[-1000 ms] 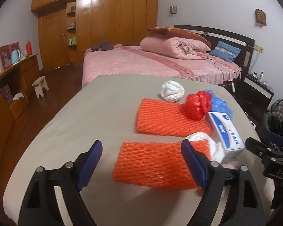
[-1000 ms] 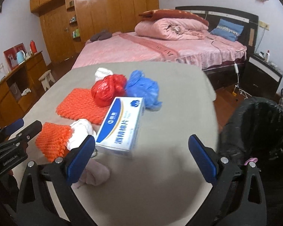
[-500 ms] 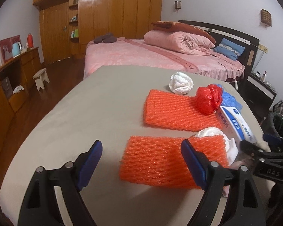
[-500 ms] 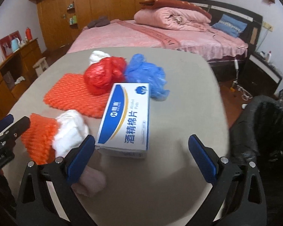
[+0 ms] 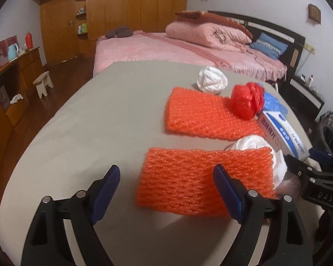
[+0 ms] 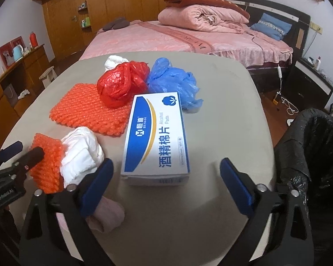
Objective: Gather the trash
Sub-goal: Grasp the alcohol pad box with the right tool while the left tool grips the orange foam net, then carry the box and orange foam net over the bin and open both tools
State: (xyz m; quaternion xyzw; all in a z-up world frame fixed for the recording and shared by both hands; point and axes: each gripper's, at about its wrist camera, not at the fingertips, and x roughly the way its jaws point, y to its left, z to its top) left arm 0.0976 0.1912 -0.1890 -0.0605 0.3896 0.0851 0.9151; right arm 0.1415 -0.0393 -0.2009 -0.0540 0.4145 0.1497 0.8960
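In the left wrist view, the left tool (image 5: pixel 166 190) was wide apart and gripped nothing. Its right finger sat over the near edge of the near orange net (image 5: pixel 202 177), which lay flat on the grey surface (image 5: pixel 88 133). The whole left half of the surface was bare, with lots of room out to its curved edge. A second orange net (image 5: pixel 206 115) lay further back, with a red bag (image 5: pixel 247 103) on its right corner and a white ball of plastic (image 5: pixel 212 81) behind it. The right tool (image 5: pixel 317 177) poked in at the right edge. In the right wrist view, the right tool (image 6: pixel 166 186) was closing, with nothing pinched; the blue and white box (image 6: pixel 157 137) lay just ahead of the gap. A blue bag (image 6: pixel 173 82) sat behind the box. A white wad (image 6: pixel 82 153) lay beside the left finger. Right of the box the surface was bare to its edge, and a black trash bag (image 6: pixel 310 150) stood open just past that edge.
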